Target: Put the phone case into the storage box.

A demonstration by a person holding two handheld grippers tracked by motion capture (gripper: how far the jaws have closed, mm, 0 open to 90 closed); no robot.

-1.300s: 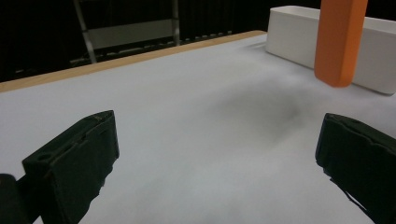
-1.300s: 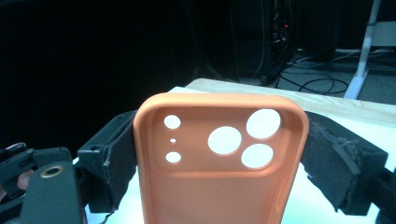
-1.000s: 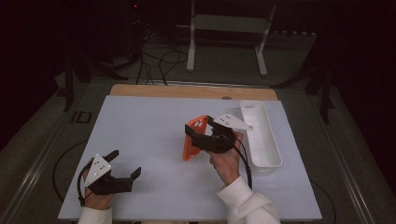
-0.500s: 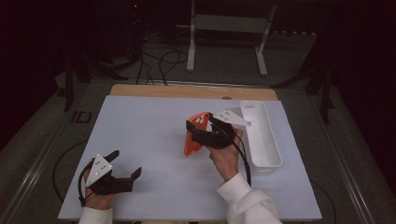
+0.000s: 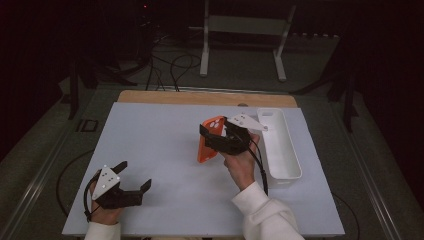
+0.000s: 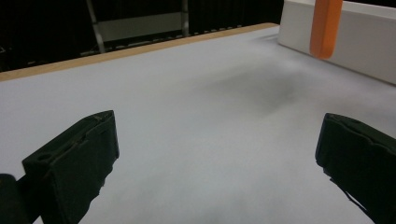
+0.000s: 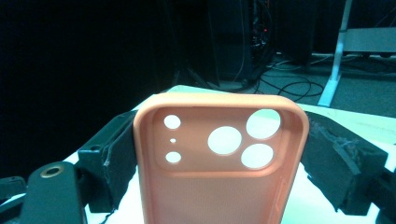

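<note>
My right gripper is shut on an orange phone case, held off the white table right of centre. In the right gripper view the case stands upright between the two black pads, its hollow inner side and camera cut-outs facing the camera. My left gripper rests at the table's near left corner, open with nothing between its jaws. In the left gripper view bare table lies between the wide-apart jaws, and the case hangs far off at upper right.
A long white tray lies along the right side of the table, just right of my right hand, and shows as a white wall in the left gripper view. A wooden strip edges the far side. Cables and a metal stand sit on the floor beyond.
The right hand has shifted the orange case slightly up and away from me. The left gripper has stayed where it was.
</note>
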